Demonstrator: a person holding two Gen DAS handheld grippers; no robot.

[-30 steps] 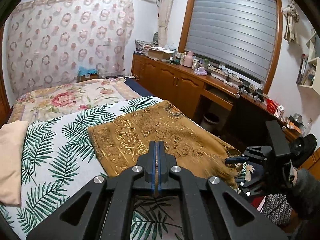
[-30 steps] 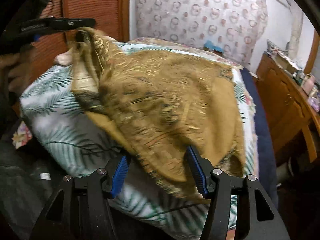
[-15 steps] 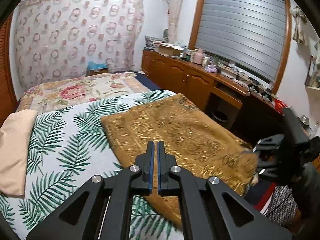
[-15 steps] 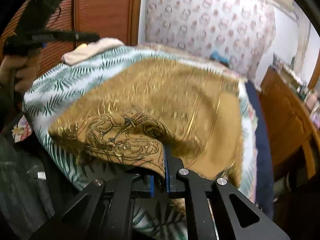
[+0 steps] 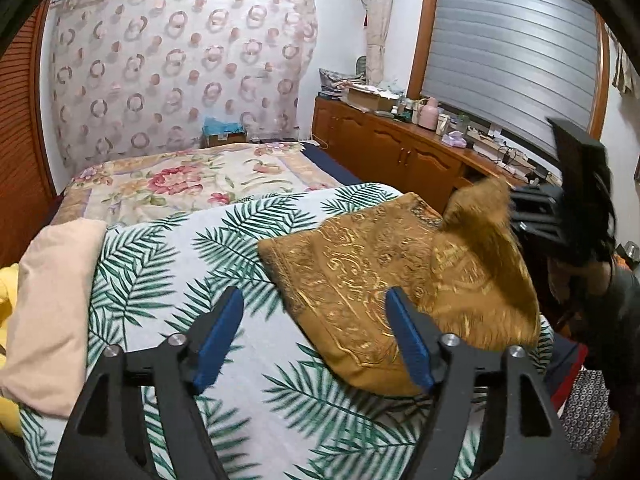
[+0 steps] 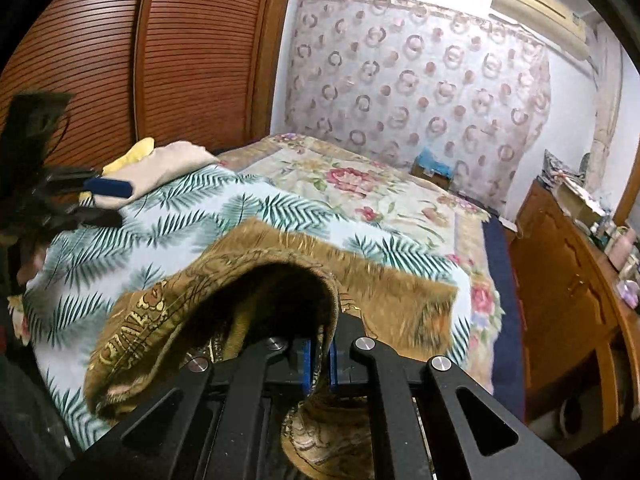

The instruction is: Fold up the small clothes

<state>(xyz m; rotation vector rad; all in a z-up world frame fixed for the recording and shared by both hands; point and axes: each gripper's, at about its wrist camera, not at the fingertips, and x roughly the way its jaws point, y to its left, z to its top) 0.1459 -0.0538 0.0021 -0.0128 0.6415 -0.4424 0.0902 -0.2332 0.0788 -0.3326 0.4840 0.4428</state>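
Note:
A mustard-gold patterned cloth (image 5: pixel 380 276) lies on the palm-leaf bedspread (image 5: pixel 168 264) near the bed's right edge. My left gripper (image 5: pixel 316 336) is open and empty, its blue pads standing above the cloth's near left edge. My right gripper (image 6: pixel 318 362) is shut on a corner of the cloth (image 6: pixel 224 292) and lifts it, so the fabric arches over the fingers. In the left wrist view the right gripper (image 5: pixel 560 208) holds the raised, blurred corner at the far right. In the right wrist view the left gripper (image 6: pixel 92 200) shows at the left, open.
A beige folded garment (image 5: pixel 52 312) and something yellow (image 5: pixel 8 292) lie at the bed's left edge. A floral quilt (image 5: pixel 192 180) covers the far half of the bed. Wooden cabinets (image 5: pixel 400 156) with clutter run along the right wall. Slatted wooden doors (image 6: pixel 160 60) stand at the left.
My left gripper has opened and let go of the cloth. My right gripper has closed on a corner and raised it, carrying it inward over the cloth.

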